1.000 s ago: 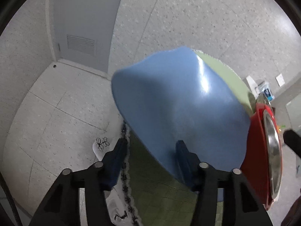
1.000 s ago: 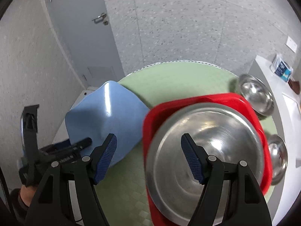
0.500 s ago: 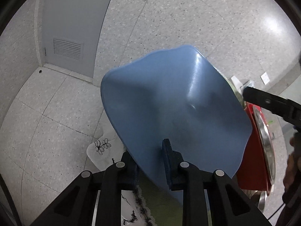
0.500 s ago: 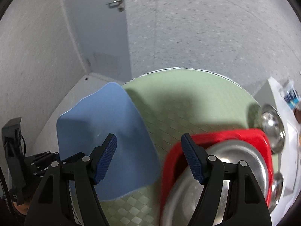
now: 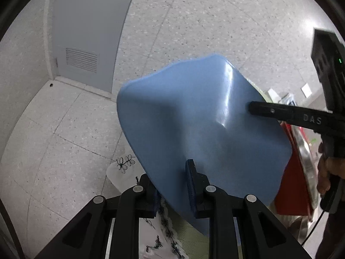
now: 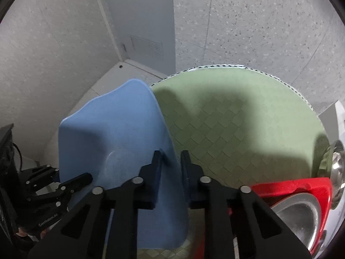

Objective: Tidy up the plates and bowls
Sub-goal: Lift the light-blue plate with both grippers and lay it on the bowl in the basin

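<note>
A blue square plate (image 5: pixel 194 125) is held tilted in the air above the edge of a round green table mat (image 6: pixel 237 116). My left gripper (image 5: pixel 172 181) is shut on the plate's near rim. My right gripper (image 6: pixel 170 164) is shut on the plate's (image 6: pixel 116 142) opposite rim, and one of its fingers (image 5: pixel 271 110) shows across the plate in the left wrist view. A red square plate (image 6: pixel 301 187) holding a steel bowl (image 6: pixel 297 218) sits at the right of the mat.
A second steel bowl (image 6: pixel 336 164) stands at the mat's right edge. A grey door (image 5: pixel 86 32) with a vent and a speckled wall lie behind. Tiled floor (image 5: pixel 54 129) is at the left, below the table edge.
My right gripper has swung left from over the red plate and closed on the blue plate's rim. My left gripper closed on the plate and lifted it, tilting it up.
</note>
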The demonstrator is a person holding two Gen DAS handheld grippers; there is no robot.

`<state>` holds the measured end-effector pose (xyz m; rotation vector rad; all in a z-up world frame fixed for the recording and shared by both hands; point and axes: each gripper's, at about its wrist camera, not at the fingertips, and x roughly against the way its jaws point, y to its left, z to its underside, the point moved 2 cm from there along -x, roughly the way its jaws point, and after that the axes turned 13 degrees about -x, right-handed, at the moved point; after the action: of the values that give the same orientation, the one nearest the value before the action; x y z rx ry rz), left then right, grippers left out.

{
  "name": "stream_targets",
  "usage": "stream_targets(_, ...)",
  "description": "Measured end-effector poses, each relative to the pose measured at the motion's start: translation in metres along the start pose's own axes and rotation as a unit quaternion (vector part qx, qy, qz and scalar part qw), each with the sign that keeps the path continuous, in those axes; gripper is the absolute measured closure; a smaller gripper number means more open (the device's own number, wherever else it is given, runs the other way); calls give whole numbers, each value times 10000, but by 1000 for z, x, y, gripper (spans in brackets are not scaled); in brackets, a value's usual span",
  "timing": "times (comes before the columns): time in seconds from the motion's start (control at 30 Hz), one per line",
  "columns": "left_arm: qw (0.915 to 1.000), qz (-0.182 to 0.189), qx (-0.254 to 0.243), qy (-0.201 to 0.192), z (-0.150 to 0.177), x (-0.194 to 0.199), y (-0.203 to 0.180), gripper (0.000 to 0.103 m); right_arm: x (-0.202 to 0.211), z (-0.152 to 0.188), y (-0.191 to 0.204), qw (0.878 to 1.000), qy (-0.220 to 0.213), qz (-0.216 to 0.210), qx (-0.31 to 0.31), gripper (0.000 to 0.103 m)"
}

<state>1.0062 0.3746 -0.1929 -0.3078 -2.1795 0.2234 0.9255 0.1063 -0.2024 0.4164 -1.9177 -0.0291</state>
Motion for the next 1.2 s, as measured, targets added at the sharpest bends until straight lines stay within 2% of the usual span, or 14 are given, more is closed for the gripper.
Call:
stream_targets(0.23, 9980, -343, -88, -520, -13, 52, -49, 88, 47, 3, -4, 9978, -440, -500, -45, 91)
stream_targets(0.33, 9958, -415, -250, -776, -16, 75, -86, 88, 78, 7, -16, 9948, -717, -714, -140, 91)
stream_targets(0.47, 9937, -409, -505, -915, -13, 85, -149, 88, 115, 22, -54, 9905, -1045, -842, -293, 91)
stream_targets(0.7, 9942, -205, -792, -704, 6, 57, -258, 88, 140, 64, -139, 9873, -1202, -754, -709, 91)
stream_targets(0.8, 9949, -220, -795, -581, 14, 45, -286, 88, 138, 84, -166, 9877, -1144, -673, -827, 91)
stream_targets(0.9, 9955, -282, -752, -498, 9, 29, -306, 88, 132, 97, -183, 9882, -1048, -671, -891, 91)
stream_targets(0.97, 9956, -346, -753, -434, -2, 19, -308, 88, 126, 106, -190, 9889, -969, -665, -914, 91)
stream_targets(1.2, 9950, -514, -805, -279, -11, 2, -319, 88, 111, 128, -204, 9909, -801, -548, -929, 89)
